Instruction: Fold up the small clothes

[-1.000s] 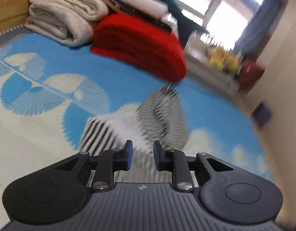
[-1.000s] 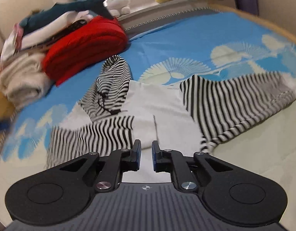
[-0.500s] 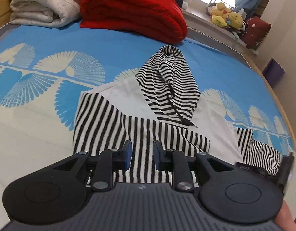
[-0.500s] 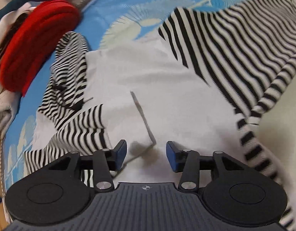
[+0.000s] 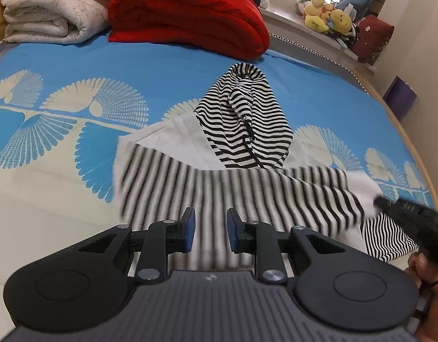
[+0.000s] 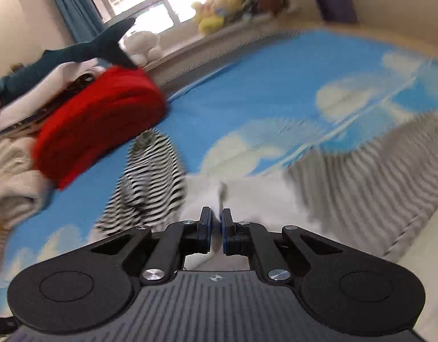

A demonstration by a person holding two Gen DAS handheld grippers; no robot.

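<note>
The hoodie (image 5: 173, 145) lies flat on the bed (image 5: 76, 65), white body up, which gives a smooth base for folding. Its striped hood (image 5: 244, 125) points toward the far end of the bed, so the fold lines can run straight down the body. 1 striped sleeve (image 5: 207, 188) lies across the chest in the left wrist view, blurred, apparently laid there to narrow the garment into a strip. In the right wrist view the other sleeve (image 6: 370, 182) spreads out to the right, not yet brought in.

The right claw (image 6: 216, 229) is closing, and a thin edge of white cloth sits pinched between its pads, probably a hem or side edge taken up so that part can be carried over the body. The view is smeared, so which edge it is I cannot tell.

The left claw (image 5: 209, 228) hovers low above the crossed sleeve with its jaws apart by a narrow gap and nothing between them, likely placed to pin or steady the folded side.

A red blanket (image 5: 187, 11) and cream quilts (image 5: 48, 8) are stacked at the head of the bed, well apart from the hoodie, leaving working room.
</note>
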